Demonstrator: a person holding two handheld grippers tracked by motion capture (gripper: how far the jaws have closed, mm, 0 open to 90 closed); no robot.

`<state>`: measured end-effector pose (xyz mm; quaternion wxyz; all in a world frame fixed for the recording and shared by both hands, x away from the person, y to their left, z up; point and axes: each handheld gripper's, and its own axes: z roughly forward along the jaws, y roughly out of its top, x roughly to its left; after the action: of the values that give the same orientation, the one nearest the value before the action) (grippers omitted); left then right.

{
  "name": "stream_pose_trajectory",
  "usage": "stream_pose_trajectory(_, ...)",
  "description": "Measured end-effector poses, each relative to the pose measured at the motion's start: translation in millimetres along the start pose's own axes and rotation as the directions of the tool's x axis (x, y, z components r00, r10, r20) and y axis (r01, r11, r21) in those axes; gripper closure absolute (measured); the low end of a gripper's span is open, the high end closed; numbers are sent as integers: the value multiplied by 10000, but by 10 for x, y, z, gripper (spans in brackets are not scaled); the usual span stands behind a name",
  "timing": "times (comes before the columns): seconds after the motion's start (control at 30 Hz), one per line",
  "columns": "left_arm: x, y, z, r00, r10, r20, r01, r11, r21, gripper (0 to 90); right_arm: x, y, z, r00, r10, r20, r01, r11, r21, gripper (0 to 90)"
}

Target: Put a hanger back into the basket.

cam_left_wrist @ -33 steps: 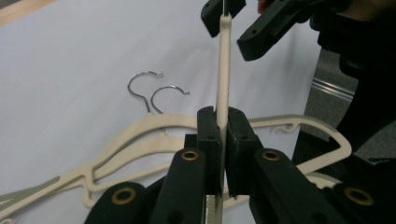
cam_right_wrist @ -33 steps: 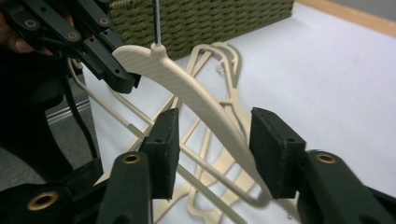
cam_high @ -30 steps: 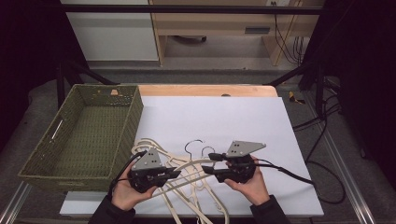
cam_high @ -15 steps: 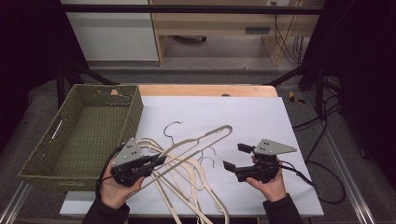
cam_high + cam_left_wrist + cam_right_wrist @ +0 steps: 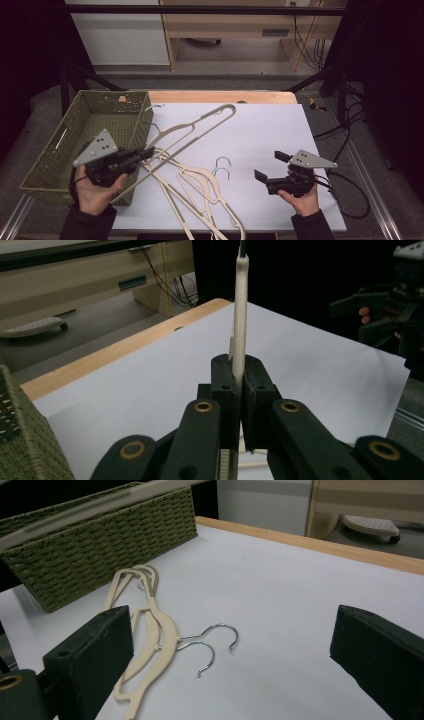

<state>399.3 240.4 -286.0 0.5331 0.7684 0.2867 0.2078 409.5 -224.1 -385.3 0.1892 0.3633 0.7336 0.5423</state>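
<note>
Hanger (image 5: 200,124) now lifted off the table, clamped edge-on in the left gripper (image 5: 145,154), its hook over the basket's (image 5: 55,150) right rim; earlier it sat lower, nearer the front edge. Left gripper has moved up and toward the basket. Other hangers (image 5: 197,185) lie flat near the front edge, as before. Right gripper (image 5: 267,166) has drawn off toward the right edge; its jaws have just been opening, nothing between them.
</note>
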Motion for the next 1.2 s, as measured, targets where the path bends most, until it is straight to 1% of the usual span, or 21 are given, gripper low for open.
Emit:
stream_pose_trajectory(0.03,0,0,0,10000,0,0,0,10000,0,854,0,0,0,10000,0,0,0,10000,0,42)
stream_pose_trajectory(0.07,55,30,-25,10000,-19,17,19,10000,-53,854,2,-1,-6,10000,68,27,-68,10000,-6,42)
stream_pose_trajectory(0.1,173,79,-62,9999,-81,-69,81,10000,-13,854,-4,-3,-10,10000,39,53,-39,10000,-30,42)
stream_pose_trajectory(0.17,296,111,-87,9996,-137,-255,139,9999,65,854,-12,-5,-13,10000,-17,8,17,10000,-35,42)
stream_pose_trajectory(0.2,296,111,-87,9996,-137,-255,139,9999,65,854,-12,-4,-13,10000,-9,18,9,10000,-32,42)
stream_pose_trajectory(0.23,416,128,-111,9985,-191,-505,198,9997,134,854,-8,-2,-12,10000,71,44,-71,10000,-22,41)
stream_pose_trajectory(0.37,655,131,-163,9953,-342,-901,365,9990,243,854,-12,-3,-18,10000,71,57,-71,9999,-73,42)
stream_pose_trajectory(0.4,655,131,-163,9953,-342,-901,365,9990,243,854,-16,-3,-16,10000,60,66,-60,10000,-63,42)
stream_pose_trajectory(0.43,768,131,-188,9934,-223,-1125,269,9989,396,854,-18,-4,-11,10000,53,77,-52,10000,-36,42)
stream_pose_trajectory(0.47,827,130,-200,9922,-218,-1231,270,9988,406,854,-18,-5,-8,10000,47,88,-47,10000,-22,43)
stream_pose_trajectory(0.67,1155,97,-299,9876,-226,-1556,328,9975,631,853,-19,-9,1,10000,46,86,-46,10000,-24,45)
stream_pose_trajectory(0.73,1199,86,-318,9869,-218,-1600,331,9971,683,853,-20,-8,-1,9999,48,91,-47,10000,-38,45)
stream_pose_trajectory(0.8,1311,46,-373,9826,-217,-1843,364,9964,763,853,-28,-8,1,10000,30,69,-30,10000,-70,46)
stream_pose_trajectory(0.87,1350,31,-390,9808,-203,-1938,361,9963,785,853,-26,-8,2,10000,64,54,-63,10000,-38,46)
stream_pose_trajectory(0.9,1419,-2,-420,9782,-285,-2058,464,9955,826,853,-27,-12,13,10000,14,69,-14,10000,-4,46)
stream_pose_trajectory(1.0,1506,-55,-464,9729,-422,-2272,647,9936,925,852,-28,-16,17,10000,-46,27,45,10000,87,46)
stream_pose_trajectory(1.03,1506,-55,-464,9729,-422,-2272,647,9936,925,852,-28,-16,17,10000,-46,27,45,10000,87,46)
stream_pose_trajectory(1.1,1587,-112,-515,9678,-592,-2448,833,9925,893,851,-30,-15,18,10000,-34,30,34,10000,78,47)
stream_pose_trajectory(1.13,1587,-112,-515,9678,-592,-2448,833,9925,893,851,-29,-17,19,10000,-37,27,37,10000,66,48)
stream_pose_trajectory(1.17,1641,-149,-545,9637,-712,-2572,962,9916,859,852,-28,-19,22,10000,-88,30,88,10000,41,49)
stream_pose_trajectory(1.2,1668,-167,-561,9624,-701,-2625,971,9911,910,852,-23,-20,24,10000,-69,59,68,10000,58,47)
